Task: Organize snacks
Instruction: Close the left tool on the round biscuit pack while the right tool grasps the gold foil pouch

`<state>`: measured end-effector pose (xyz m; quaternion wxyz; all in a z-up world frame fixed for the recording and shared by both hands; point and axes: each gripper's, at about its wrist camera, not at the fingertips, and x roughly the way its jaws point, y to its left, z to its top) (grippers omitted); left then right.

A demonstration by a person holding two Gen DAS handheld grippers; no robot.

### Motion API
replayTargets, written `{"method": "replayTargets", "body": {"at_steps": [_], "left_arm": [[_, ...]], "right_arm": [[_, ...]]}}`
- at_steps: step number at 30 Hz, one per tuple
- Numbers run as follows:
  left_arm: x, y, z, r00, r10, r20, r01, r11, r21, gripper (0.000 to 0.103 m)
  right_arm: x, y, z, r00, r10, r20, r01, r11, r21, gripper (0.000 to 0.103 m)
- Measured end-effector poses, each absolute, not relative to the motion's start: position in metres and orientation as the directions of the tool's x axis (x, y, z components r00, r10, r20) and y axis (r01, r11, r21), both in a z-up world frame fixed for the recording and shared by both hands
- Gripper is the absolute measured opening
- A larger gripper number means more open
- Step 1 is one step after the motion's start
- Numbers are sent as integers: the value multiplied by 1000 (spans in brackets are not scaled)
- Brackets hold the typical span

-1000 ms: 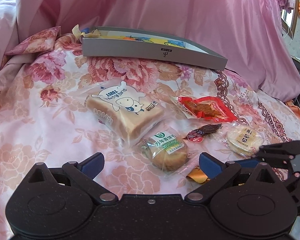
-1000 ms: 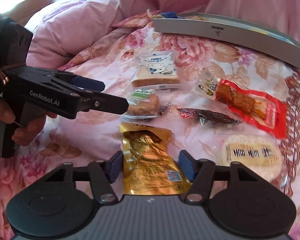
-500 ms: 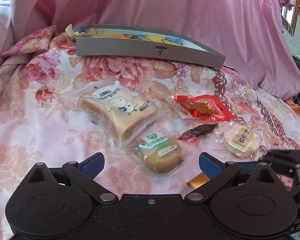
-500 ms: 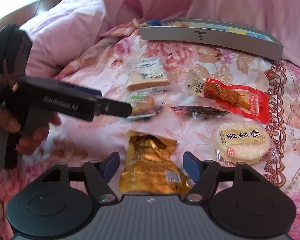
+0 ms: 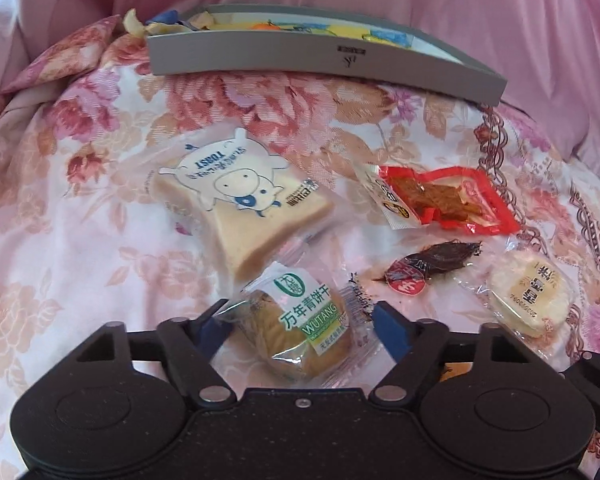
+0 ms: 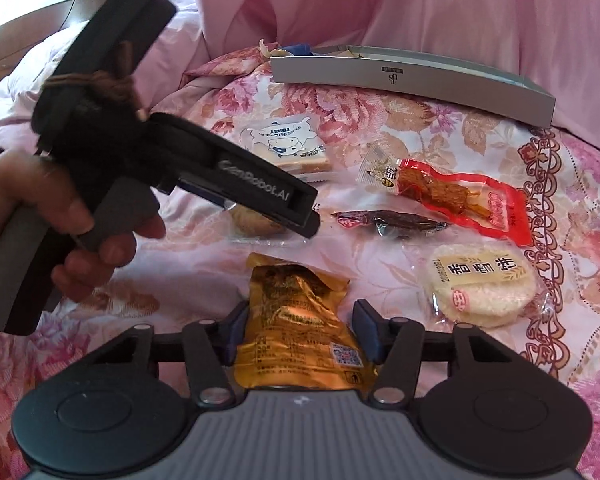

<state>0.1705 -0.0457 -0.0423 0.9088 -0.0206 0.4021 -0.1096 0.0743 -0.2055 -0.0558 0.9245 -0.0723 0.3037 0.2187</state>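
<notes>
Several wrapped snacks lie on a floral bedspread. My left gripper [image 5: 300, 320] is open, its blue pads on either side of a round green-label biscuit pack [image 5: 304, 328]; whether they touch it I cannot tell. My right gripper [image 6: 300, 332] is open around a gold foil pack [image 6: 300, 320]. A toast pack [image 5: 240, 204], a red spicy strip pack [image 5: 444, 200], a dark candy [image 5: 432, 264] and a round rice cracker [image 5: 532, 296] lie further out. A grey box [image 5: 320, 60] holding several snacks stands at the back.
Pink bedding rises behind the box and at the left. The left gripper body [image 6: 220, 176] and the hand holding it cover the biscuit pack [image 6: 256, 224] in the right wrist view. A floral pillow corner [image 5: 56, 56] lies left of the box.
My left gripper has moved forward and down, so its pads now flank the biscuit pack. My right gripper has stayed around the gold pack, its pads somewhat closer to it.
</notes>
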Motion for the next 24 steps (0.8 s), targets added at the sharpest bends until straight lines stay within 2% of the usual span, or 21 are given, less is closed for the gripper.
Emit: {"method": "replayTargets", "body": {"at_steps": [2, 3, 9, 15, 21, 23, 24], "left_arm": [[166, -37, -42, 653, -228, -723, 180, 973, -145, 61], [163, -33, -42, 656, -223, -721, 180, 974, -137, 51], [140, -1, -42, 638, -290, -713, 244, 955, -170, 48], [124, 8, -39, 625, -307, -718, 238, 951, -200, 45], [115, -1, -40, 637, -330, -697, 289, 940, -181, 42], [113, -3, -42, 639, -336, -692, 300, 937, -178, 41], [112, -4, -42, 644, -336, -687, 302, 937, -176, 41]], "right_arm": [[73, -204, -56, 724, 351, -594, -444, 896, -12, 56], [72, -204, -55, 725, 347, -594, -443, 897, -16, 56], [69, -204, -54, 727, 340, -596, -429, 903, -8, 55], [62, -202, -52, 723, 345, -599, -427, 904, 6, 56], [67, -207, -53, 702, 364, -612, -419, 906, 58, 64], [68, -205, -56, 687, 371, -625, -430, 901, 62, 71], [68, -204, -56, 690, 366, -625, -424, 903, 60, 71]]}}
